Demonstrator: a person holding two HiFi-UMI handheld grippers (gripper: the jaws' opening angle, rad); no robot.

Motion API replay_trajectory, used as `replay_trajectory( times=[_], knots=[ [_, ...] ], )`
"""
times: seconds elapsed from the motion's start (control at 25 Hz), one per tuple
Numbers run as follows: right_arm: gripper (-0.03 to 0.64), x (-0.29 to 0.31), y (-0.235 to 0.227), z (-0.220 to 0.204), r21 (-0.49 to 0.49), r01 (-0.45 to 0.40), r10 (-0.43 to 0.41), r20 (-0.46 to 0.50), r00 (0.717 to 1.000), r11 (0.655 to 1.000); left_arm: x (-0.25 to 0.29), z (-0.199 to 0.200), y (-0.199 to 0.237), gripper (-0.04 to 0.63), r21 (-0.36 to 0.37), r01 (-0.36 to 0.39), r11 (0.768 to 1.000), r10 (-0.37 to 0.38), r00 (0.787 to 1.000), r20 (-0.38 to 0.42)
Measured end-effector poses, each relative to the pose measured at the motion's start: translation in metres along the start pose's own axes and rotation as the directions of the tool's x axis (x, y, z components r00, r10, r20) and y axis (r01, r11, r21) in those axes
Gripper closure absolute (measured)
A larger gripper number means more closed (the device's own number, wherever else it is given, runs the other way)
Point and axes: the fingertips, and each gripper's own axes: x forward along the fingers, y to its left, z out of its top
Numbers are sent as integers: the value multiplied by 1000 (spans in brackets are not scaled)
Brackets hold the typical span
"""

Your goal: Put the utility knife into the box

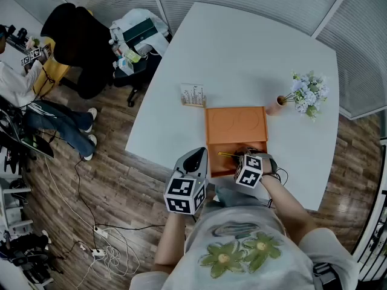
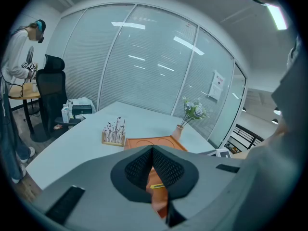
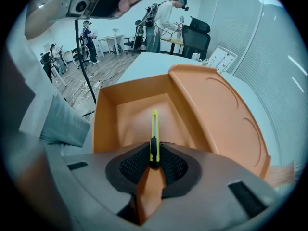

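Observation:
The orange box (image 3: 103, 124) lies open on the white table, its lid (image 3: 216, 114) folded back to the right. My right gripper (image 3: 154, 160) points steeply down over the box's inside and is shut on the yellow utility knife (image 3: 154, 134), whose thin body sticks out ahead of the pads above the box floor. In the head view the right gripper (image 1: 245, 153) hangs over the box (image 1: 236, 128) with the knife (image 1: 228, 155) at its tip. My left gripper (image 1: 195, 159) hovers at the box's near left corner. It (image 2: 153, 150) is shut and holds nothing.
A wooden stand with small pegs (image 1: 193, 95) sits just behind the box. A small vase of flowers (image 1: 305, 92) is at the back right. The table's near edge (image 1: 163, 162) is close to my body. An office chair (image 1: 78, 35) and a person stand off to the left.

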Motion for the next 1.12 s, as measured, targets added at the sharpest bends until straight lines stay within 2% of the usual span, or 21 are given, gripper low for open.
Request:
replay_trajectory(
  times=[0.64,1.12],
  knots=[
    [516,-2,3,1,10,3,-3,-5,1000,1000,-6,-2,0,595,-5,8,1000,-8,1000,4],
    [517,-21,-3,14,57,35,-38,58,998,998,-8,-1,-2,595,-2,15,1000,-15,1000,5]
  ],
)
